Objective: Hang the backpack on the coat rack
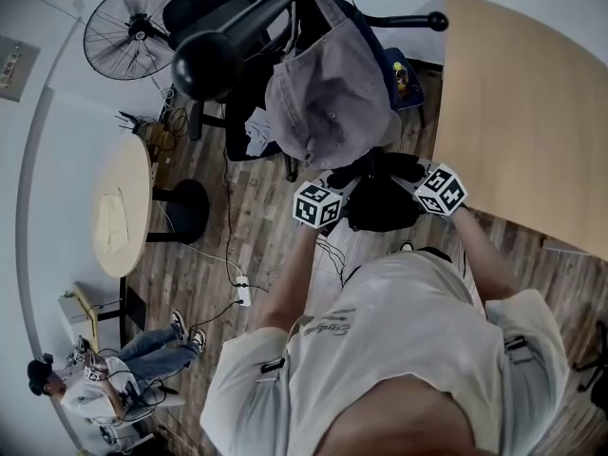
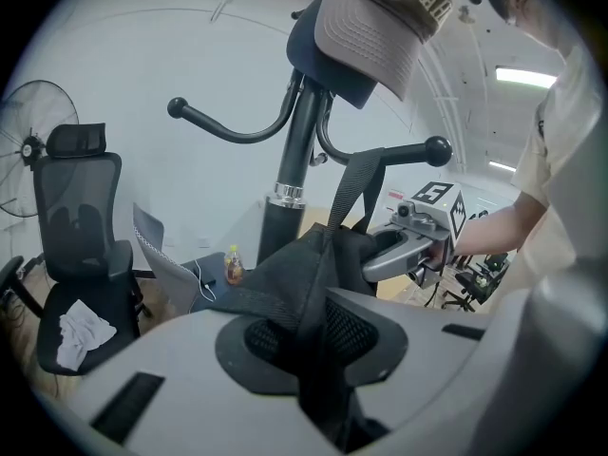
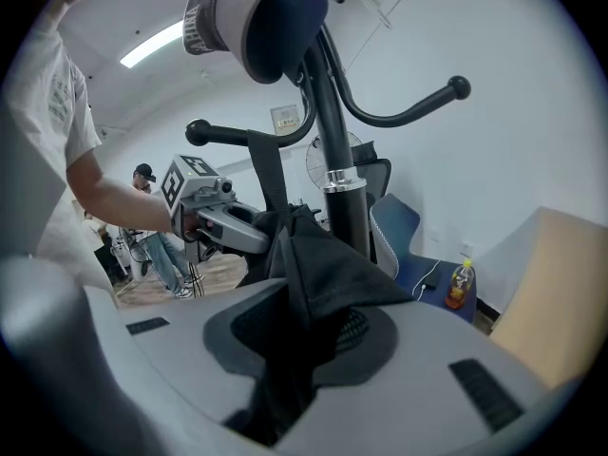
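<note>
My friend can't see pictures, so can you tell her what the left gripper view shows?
The left gripper clamps the black backpack between its jaws, while the right gripper grips the bag's other side. Behind them stands the black coat rack with a cap on top, and a black office chair sits at the left.

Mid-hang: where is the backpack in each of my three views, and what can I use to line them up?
Head view: backpack, a black bundle at centre, just below the grey cap.
Left gripper view: backpack at lower centre, its strap running up to the right.
Right gripper view: backpack at lower centre.
Shared landmark: the grey cap, at top centre in the left gripper view and at the top, left of centre, in the right gripper view.
</note>
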Action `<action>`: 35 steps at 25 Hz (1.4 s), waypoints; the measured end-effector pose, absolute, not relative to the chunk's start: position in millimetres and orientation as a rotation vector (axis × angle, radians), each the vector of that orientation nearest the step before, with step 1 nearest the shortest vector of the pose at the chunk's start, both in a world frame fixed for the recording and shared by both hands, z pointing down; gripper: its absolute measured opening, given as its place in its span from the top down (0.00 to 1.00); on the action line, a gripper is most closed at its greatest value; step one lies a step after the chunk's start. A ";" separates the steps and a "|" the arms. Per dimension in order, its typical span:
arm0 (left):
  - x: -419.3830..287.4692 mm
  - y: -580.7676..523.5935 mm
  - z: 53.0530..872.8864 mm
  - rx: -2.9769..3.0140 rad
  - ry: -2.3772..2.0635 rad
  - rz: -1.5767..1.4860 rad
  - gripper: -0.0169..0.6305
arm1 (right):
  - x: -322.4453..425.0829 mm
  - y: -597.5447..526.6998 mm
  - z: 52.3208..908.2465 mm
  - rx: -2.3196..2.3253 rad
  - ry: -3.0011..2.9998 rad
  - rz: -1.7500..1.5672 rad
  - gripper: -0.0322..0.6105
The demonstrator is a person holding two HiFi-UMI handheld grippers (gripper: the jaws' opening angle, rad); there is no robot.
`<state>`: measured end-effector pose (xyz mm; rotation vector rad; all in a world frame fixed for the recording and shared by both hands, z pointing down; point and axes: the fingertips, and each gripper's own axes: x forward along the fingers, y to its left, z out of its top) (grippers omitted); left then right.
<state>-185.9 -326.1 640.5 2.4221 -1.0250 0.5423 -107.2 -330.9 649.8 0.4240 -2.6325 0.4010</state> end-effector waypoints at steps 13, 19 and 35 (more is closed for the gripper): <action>-187.3 -324.8 640.8 2.373 -0.993 0.607 0.82 | -102.5 -327.3 651.4 0.487 -2.533 0.404 0.79; -198.1 -312.9 634.8 2.362 -1.050 0.682 0.80 | -87.8 -321.4 649.8 0.629 -2.425 0.305 0.69; -210.9 -245.0 616.3 2.424 -1.080 0.646 0.81 | -60.0 -249.1 605.0 0.913 -2.411 0.314 0.95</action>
